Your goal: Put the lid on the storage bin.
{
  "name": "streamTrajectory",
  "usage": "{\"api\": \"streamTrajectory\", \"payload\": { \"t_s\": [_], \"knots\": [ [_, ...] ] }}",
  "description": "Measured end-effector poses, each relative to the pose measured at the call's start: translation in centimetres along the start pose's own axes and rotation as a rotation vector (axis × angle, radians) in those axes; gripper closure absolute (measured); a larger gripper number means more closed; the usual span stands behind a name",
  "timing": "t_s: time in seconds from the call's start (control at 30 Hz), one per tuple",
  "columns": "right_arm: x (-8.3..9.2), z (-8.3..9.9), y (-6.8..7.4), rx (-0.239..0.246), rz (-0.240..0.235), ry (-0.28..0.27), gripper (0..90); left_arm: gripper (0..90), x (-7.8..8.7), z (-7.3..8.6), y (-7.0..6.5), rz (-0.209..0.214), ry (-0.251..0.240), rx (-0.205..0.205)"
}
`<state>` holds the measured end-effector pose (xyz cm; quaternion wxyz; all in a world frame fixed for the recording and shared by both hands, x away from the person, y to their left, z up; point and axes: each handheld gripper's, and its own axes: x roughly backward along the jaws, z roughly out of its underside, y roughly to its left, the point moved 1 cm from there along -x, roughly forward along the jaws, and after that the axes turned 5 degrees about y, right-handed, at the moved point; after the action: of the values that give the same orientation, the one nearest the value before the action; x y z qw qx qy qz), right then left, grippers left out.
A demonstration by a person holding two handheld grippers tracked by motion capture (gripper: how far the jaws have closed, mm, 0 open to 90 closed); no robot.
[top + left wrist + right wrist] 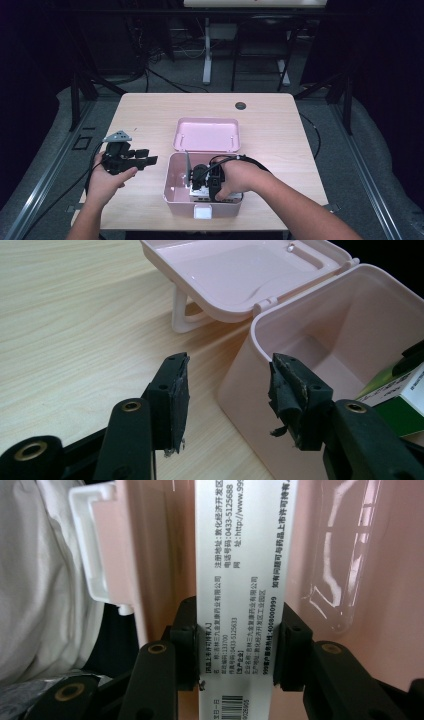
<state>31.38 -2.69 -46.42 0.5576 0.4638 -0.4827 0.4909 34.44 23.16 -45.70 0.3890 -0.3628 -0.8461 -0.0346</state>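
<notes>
- The right gripper (214, 181) is reaching down into the pink box (172, 195) near the front edge of the desk (145, 115), with the person's right hand (240, 176) wrapped around it.
- In the right gripper view, its fingers (186, 650) are clamping a white carton (243, 570) from both sides; the narrow printed face of the carton is running straight up between the pads, with a barcode sitting low down near them.
- The pink walls of the box (150, 545) are standing close on either side of the right fingers, and the white latch (92, 545) of the box is lying just beyond the left one.
- The left gripper (131, 159) is being held above the desk by the left hand (107, 180), off to the side of the box and apart from it.
- Its fingers (172, 395) are standing well open with nothing between them; bare wood of the desk (75, 315) is showing through the gap.
- In the left gripper view, the near corner of the pink box (310, 320) is sitting just beyond the right-hand finger, and a green and white carton (395, 395) is showing inside it, past that same finger.
- The lid (235, 270) of the box is lying flung open and flat beyond the fingertips, hinged to the back rim, with a white handle (182, 315) hanging under it and touching the desk.
- In the high view, the lid (206, 134) is lying on the far side of the box, inner face up.
</notes>
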Motion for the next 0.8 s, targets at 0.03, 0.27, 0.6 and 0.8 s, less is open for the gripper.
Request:
{"api": "streamTrajectory", "payload": {
  "t_s": [0.03, 0.27, 0.6, 0.8],
  "knots": [
    [-0.1, 0.0, 0.0, 0.0, 0.001, 0.001, 61.6, 50.0, 0.0, 0.0, 0.0, -0.001, -0.002, 0.001],
    [-1.0, 0.2, -0.2, 0.003, -0.01, -0.017, 61.6, 50.0, 0.0, 0.0, 0.0, -0.002, -0.003, 0.0],
    [-1.9, 0.0, -0.3, 0.018, -0.014, -0.012, 61.5, 50.0, 0.0, 0.0, 0.0, -0.003, -0.003, -0.007],
    [-2.3, 0.3, -0.7, 0.002, -0.025, -0.033, 61.5, 50.1, -0.1, 0.0, 0.1, -0.003, -0.004, -0.01]
  ]
}}
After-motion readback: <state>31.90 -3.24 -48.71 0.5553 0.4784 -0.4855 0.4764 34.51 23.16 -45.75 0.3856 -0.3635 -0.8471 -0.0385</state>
